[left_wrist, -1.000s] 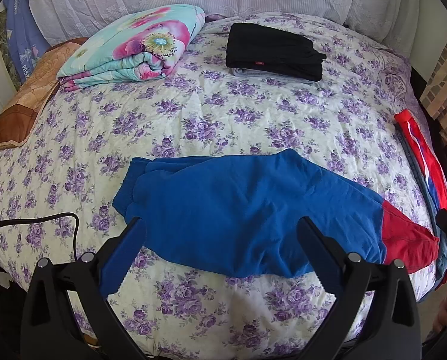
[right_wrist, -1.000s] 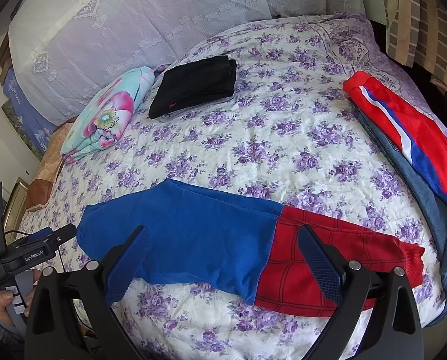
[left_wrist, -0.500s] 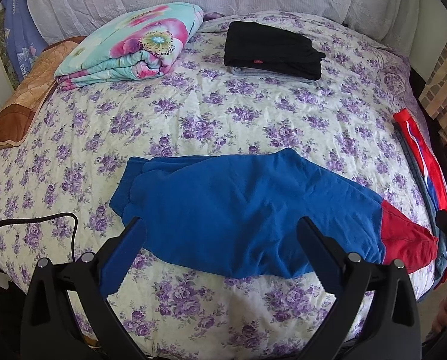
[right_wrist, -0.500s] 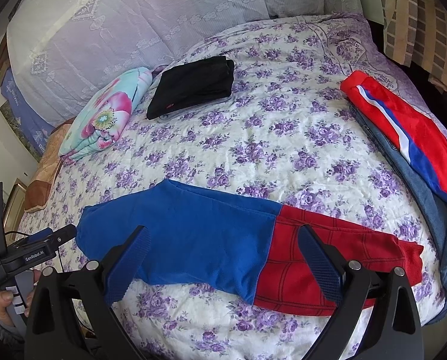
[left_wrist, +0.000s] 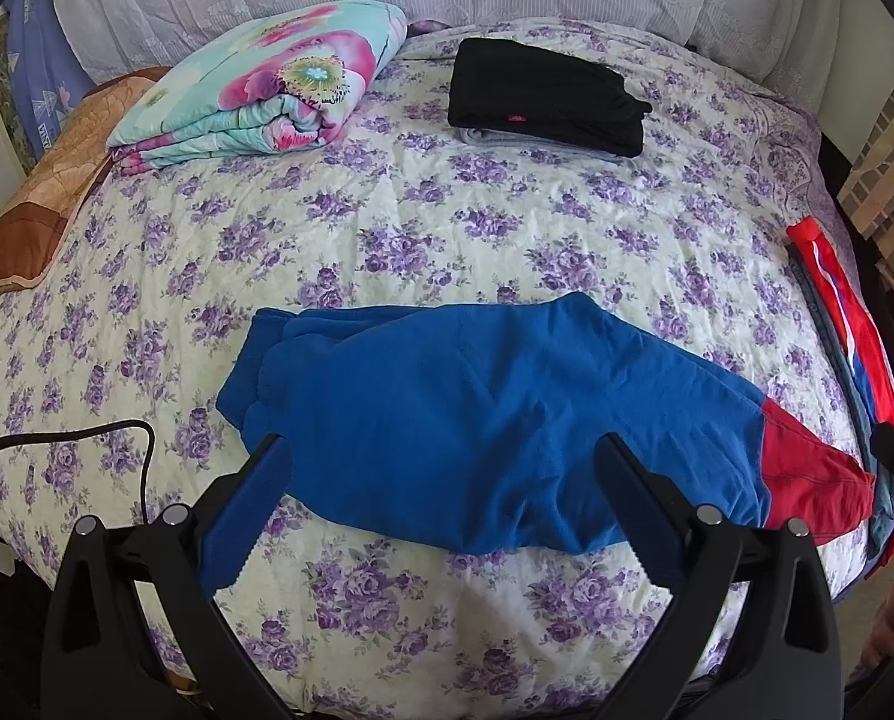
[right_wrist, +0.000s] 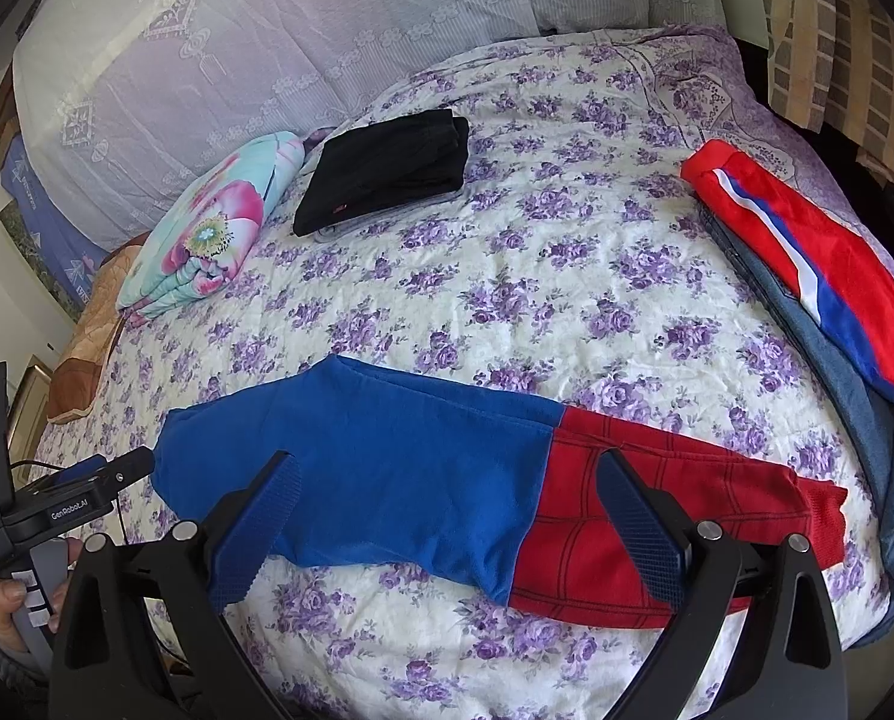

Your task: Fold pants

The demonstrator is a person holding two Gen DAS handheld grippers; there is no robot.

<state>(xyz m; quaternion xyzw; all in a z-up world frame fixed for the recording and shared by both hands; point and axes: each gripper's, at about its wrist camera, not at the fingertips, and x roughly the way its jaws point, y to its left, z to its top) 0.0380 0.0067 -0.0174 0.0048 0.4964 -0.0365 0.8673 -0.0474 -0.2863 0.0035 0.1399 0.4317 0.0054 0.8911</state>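
The pants (left_wrist: 477,420) lie lengthwise left-to-right on the bed (left_wrist: 447,228), just beyond both my grippers. My left gripper (left_wrist: 441,501) faces the blue end, my right gripper (right_wrist: 447,516) probably the red leg end; both gape wide, empty.

Both wrist views overlook bed (left_wrist: 447,228), share pants (right_wrist: 387,480)

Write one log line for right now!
blue-and-red pants: flat on bedspread | left gripper: open, empty | right gripper: open, empty
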